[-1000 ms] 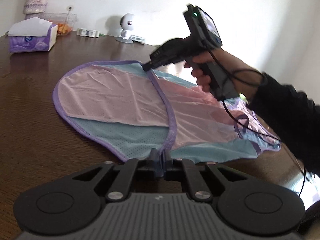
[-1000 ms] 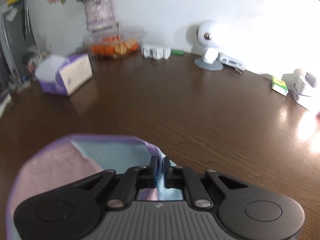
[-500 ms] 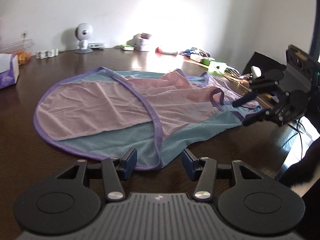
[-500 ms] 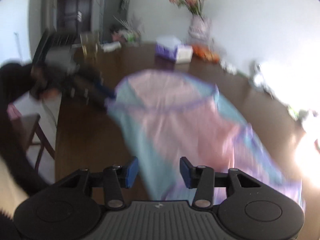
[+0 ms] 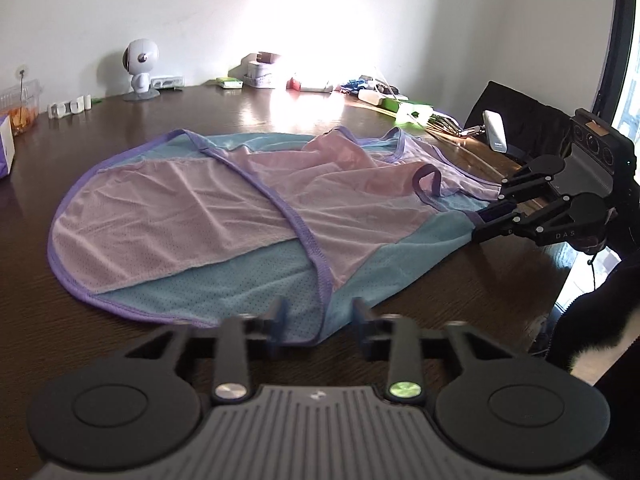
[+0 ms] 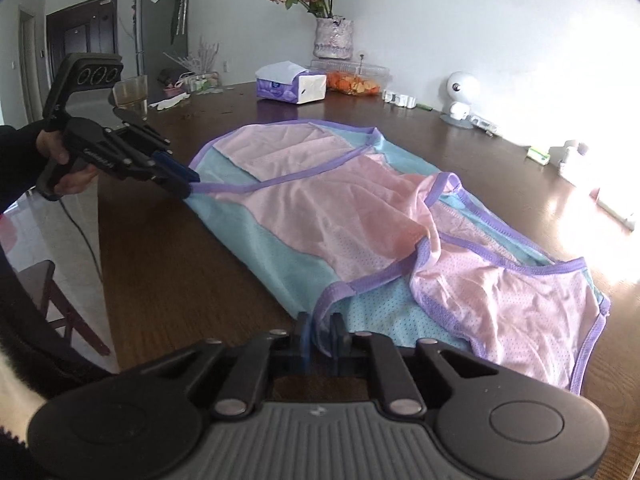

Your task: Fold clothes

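Your right gripper (image 6: 320,334), jaws just closing, pinches the mesh garment's (image 6: 360,216) corner; your left gripper (image 5: 318,316) straddles the hem, half-open, on the wooden table (image 6: 168,264).

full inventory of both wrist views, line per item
garment: 1, pink and blue mesh, purple trim, spread on table
table: 1, dark brown wood
tissue box: 1, purple and white, far end
flower vase: 1, pale, pink flowers, by wall
fruit container: 1, clear, orange contents, behind tissue box
round camera: 1, white, by wall
left gripper: 1, black, open over near hem
right gripper: 1, black, closing on blue corner
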The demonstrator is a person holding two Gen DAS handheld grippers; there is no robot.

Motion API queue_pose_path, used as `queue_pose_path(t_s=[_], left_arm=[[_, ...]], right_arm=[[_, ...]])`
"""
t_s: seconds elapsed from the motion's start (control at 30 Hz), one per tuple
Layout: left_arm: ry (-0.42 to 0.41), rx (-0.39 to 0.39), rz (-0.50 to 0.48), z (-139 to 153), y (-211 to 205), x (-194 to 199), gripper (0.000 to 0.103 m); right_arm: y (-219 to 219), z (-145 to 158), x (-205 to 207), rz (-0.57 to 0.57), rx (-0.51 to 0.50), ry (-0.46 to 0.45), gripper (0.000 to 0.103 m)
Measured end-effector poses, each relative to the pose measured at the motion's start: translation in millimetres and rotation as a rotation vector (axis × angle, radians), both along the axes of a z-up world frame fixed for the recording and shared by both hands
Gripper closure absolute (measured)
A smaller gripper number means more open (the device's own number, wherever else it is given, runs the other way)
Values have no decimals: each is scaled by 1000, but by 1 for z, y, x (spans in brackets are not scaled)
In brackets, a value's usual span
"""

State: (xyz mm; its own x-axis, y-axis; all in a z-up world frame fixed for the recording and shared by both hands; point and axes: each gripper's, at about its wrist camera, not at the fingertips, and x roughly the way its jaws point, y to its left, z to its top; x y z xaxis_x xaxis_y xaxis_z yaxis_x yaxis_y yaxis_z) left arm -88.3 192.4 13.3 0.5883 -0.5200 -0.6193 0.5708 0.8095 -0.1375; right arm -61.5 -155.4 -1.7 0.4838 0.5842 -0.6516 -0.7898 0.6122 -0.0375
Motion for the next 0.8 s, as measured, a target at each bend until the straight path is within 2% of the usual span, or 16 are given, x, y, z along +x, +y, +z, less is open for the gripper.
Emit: queue_pose_path(t_s=[0.03,0.07,0.13,0.23,0.37,0.5,0.6,0.63,0.7,0.77,0.8], left_arm=[[-6,8,-5,0,-2,1,81],[1,16,-10,0,-3,3,100],[10,27,-5,3,-3,8,101],[1,46,-4,11,-3,21,101],[-49,69,-17,30,-1,49,101],[-90,102,-38,42,-8,90,101],[-78,113,-37,35,-14,122,101],[-72,130,-5,30,-15,133,101],[-36,164,79,20,-14,147,101],[-15,148,117,17,-4,143,96],[-19,133,127,19,2,135,93]], right_arm=[[3,-1,1,-6,11,-1,89],[5,-2,2,-9,26,4,100],[7,-3,3,-7,43,2,101],[7,5,8,-31,61,-56,102],[1,24,31,-74,100,-107,102],[7,30,60,-105,60,-160,102],[18,24,83,-143,27,-158,102],[20,19,91,-174,14,-163,101],[22,9,104,-245,-16,-168,94],[14,14,99,-276,-40,-186,78],[9,19,94,-286,-51,-197,76]])
